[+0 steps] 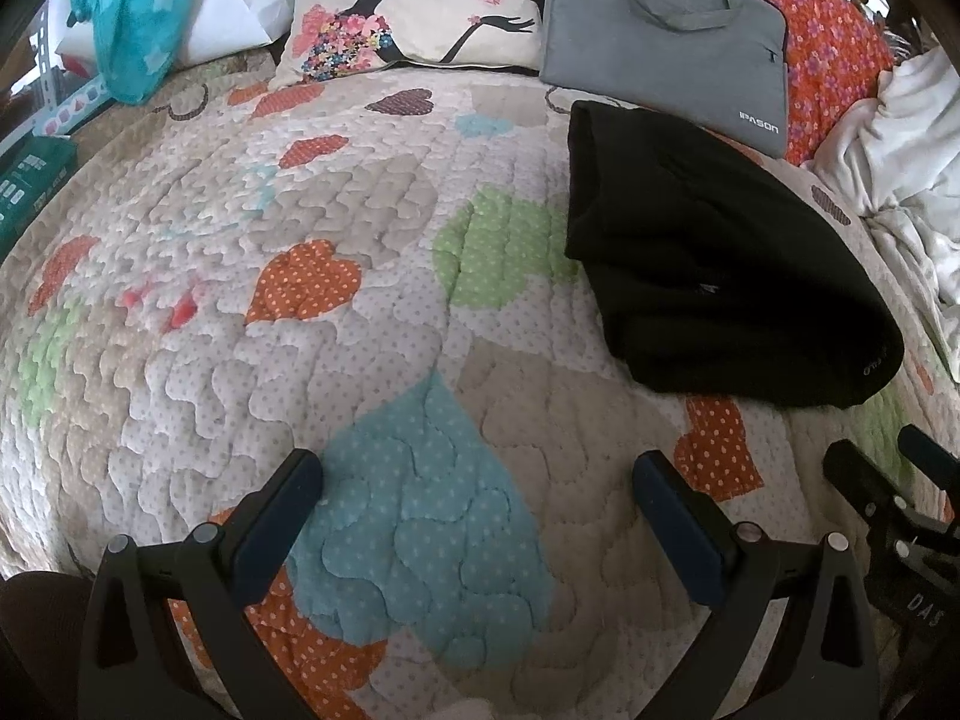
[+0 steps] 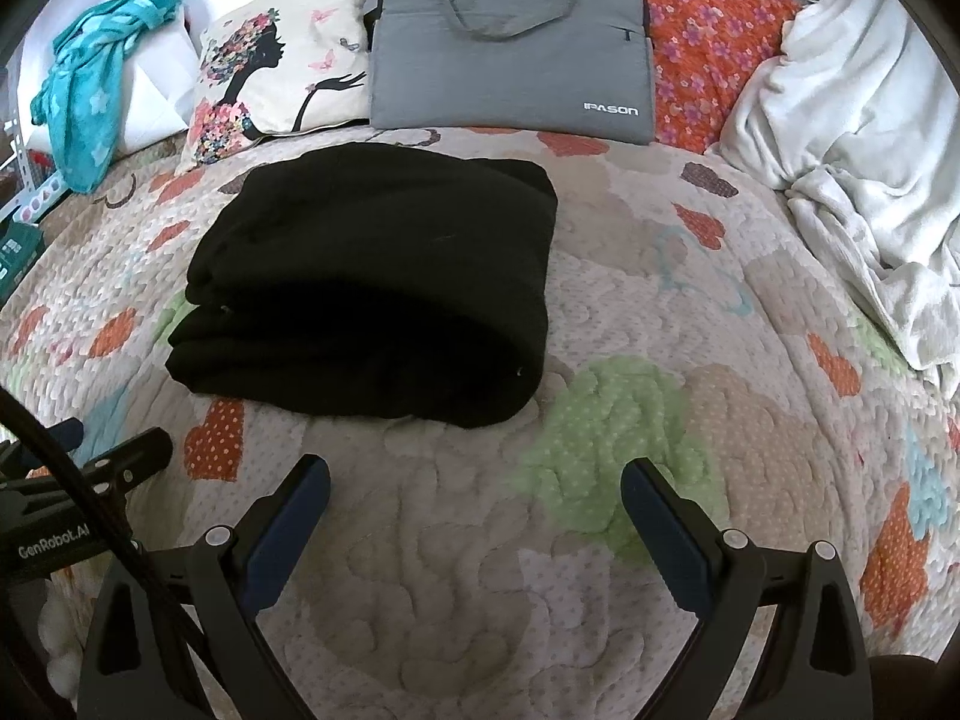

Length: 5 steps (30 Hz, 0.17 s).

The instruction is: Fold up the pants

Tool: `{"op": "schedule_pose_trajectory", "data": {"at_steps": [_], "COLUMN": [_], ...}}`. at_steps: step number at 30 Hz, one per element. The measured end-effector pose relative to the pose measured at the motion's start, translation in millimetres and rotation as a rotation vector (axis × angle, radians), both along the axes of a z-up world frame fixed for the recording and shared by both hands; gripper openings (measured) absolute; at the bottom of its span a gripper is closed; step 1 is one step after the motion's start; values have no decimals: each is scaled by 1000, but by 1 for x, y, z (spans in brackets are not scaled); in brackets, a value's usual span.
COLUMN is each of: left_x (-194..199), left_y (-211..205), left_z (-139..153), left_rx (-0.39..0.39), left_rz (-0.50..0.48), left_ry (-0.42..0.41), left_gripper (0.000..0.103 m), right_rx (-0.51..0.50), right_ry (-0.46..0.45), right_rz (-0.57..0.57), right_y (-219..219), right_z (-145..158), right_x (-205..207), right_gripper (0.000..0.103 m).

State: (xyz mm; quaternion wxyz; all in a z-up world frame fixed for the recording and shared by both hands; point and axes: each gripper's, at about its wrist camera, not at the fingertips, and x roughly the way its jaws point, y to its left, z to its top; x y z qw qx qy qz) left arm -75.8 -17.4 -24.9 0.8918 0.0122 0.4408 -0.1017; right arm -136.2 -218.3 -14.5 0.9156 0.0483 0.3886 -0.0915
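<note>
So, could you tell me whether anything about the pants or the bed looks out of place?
Nothing much: the black pants lie in a compact folded stack on the quilt, layers slightly uneven at the left edge. Both grippers are open and clear of them.

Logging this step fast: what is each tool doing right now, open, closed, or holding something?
Left tool: open, holding nothing, over the quilt.
Right tool: open, holding nothing, short of the folded black pants.

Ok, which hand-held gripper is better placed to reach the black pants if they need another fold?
Probably right. The right hand-held gripper faces the folded pants almost straight ahead. For the left hand-held gripper they lie off to the right. Both are open and empty over the quilt.
</note>
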Motion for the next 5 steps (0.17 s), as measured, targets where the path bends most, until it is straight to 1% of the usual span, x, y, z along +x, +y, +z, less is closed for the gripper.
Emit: {"op": "schedule_pose_trajectory", "data": {"at_steps": [5], "left_x": [-2], "left_y": [-1], "left_z": [-1], "left_rx": [10], "left_rz": [-3], "left_ry": [-11], "left_gripper": [103], "right_rx": [-6], "right_ry": [1], "right_rz": [2], "right_y": [3], "right_z": [-1], "right_x": [0], "right_gripper": [100]}}
